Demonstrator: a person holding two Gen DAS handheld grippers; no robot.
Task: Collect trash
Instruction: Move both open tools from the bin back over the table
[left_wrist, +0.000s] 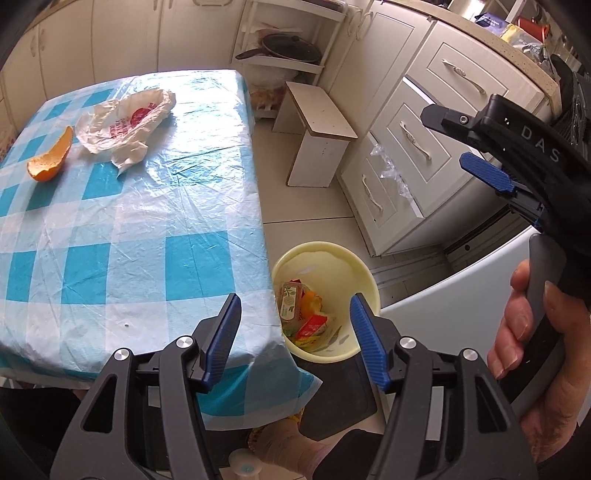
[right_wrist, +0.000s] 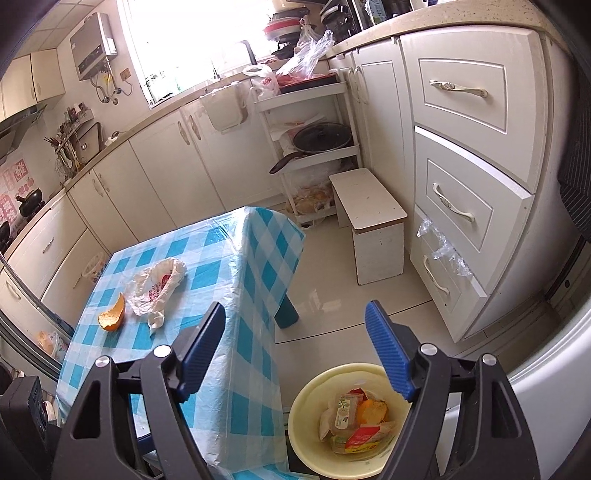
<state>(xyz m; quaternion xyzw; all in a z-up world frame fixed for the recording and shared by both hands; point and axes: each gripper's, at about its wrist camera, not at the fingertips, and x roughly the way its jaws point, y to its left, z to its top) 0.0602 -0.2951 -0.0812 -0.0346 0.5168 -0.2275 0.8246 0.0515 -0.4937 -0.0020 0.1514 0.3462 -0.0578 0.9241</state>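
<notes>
Both claws, left (left_wrist: 295, 332) and right (right_wrist: 295, 350), are spread and empty above the bin (left_wrist: 364, 273). Peel (left_wrist: 51, 157) and bag (left_wrist: 125, 125) wait far left on the tabletop (left_wrist: 147, 229), likely next.

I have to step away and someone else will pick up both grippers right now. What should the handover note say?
Left gripper: open, empty, above the table edge and bin.
Right gripper: open, empty, beside the bin.
Yellow bin on the floor by the table already holds wrappers and peel.
Left on the table: orange peel and crumpled plastic bag, lying side by side at the far end.
Next: probably pick up both and drop them in the bin.
</notes>
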